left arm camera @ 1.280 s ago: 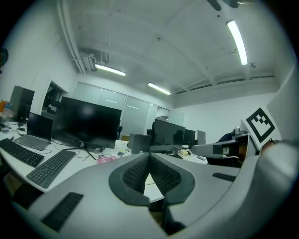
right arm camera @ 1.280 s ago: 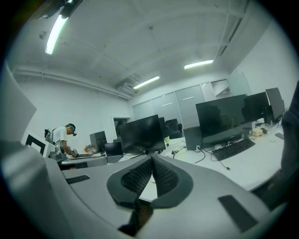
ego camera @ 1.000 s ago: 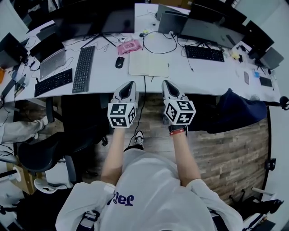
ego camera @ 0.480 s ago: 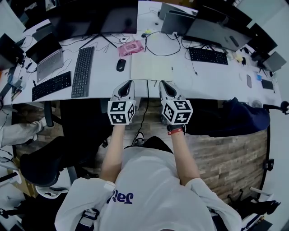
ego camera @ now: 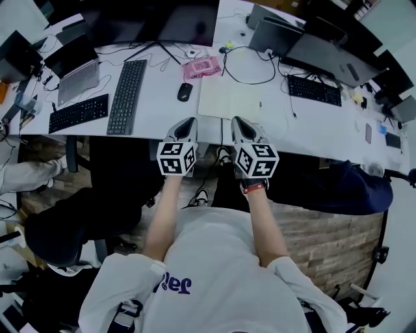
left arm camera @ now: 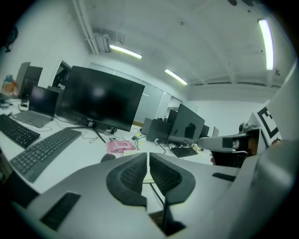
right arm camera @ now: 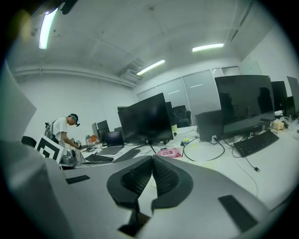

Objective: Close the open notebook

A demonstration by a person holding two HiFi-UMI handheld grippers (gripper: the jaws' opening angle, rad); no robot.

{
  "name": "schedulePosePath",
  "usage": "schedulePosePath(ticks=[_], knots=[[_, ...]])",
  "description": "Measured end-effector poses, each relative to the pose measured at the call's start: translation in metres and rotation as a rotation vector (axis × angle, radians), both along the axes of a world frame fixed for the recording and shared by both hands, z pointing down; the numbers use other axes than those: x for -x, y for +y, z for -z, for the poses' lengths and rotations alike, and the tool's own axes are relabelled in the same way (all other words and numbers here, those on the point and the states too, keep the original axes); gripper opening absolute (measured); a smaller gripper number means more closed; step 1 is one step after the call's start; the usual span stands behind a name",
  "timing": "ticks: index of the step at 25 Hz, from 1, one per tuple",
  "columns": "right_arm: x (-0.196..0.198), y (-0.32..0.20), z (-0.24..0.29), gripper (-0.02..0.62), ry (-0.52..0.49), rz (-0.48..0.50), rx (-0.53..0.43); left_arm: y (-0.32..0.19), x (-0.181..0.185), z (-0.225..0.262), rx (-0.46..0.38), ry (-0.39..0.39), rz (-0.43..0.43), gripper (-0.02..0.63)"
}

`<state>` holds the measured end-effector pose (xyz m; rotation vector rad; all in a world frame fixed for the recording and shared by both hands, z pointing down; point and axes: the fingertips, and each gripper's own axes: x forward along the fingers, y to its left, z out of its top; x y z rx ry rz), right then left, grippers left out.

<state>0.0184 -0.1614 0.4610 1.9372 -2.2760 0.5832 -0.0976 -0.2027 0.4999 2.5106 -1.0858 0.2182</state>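
Note:
The open notebook [ego camera: 229, 101] lies flat with cream pages on the white desk [ego camera: 162, 104], just beyond both grippers in the head view. My left gripper [ego camera: 188, 121] hangs over the desk's front edge, short of the notebook's near left corner, jaws shut with nothing between them. My right gripper [ego camera: 237, 120] sits beside it, near the notebook's front edge, also shut and empty. In the left gripper view the closed jaws [left arm camera: 148, 155] hide most of the notebook. In the right gripper view the jaws [right arm camera: 152, 158] meet the same way.
A black mouse [ego camera: 185, 92] and a pink object [ego camera: 201, 66] lie left of and behind the notebook. Keyboards [ego camera: 127, 95], a laptop [ego camera: 76, 73], monitors [ego camera: 149, 19] and cables crowd the desk. A dark jacket [ego camera: 354, 188] hangs at the right. A person [right arm camera: 65, 133] stands far off.
Both grippers have come forward and down toward the desk edge, side by side. The notebook now lies closer in front of them. Both jaws stayed shut.

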Motion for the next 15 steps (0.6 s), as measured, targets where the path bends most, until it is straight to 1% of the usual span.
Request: schedulePosePath(ticks=[2, 6, 11, 13, 15], knots=[[-0.003, -0.016, -0.006, 0.002, -0.002, 0.024, 0.01, -0.011, -0.005, -0.011, 0.037, 0.013, 0.01, 0.018], [-0.014, -0.048, -0.019, 0.002, -0.002, 0.054, 0.045, -0.034, -0.018, -0.035, 0.097, 0.003, 0.032, 0.018], [-0.015, -0.077, -0.039, 0.002, -0.014, 0.108, 0.074, -0.053, -0.023, -0.071, 0.147, -0.087, 0.059, 0.02], [-0.016, -0.086, -0.046, 0.002, -0.012, 0.128, 0.089, -0.06, -0.024, -0.085, 0.173, -0.103, 0.072, 0.02], [-0.016, -0.092, -0.055, 0.002, -0.009, 0.144, 0.106, -0.064, -0.025, -0.097, 0.2, -0.103, 0.084, 0.02]])
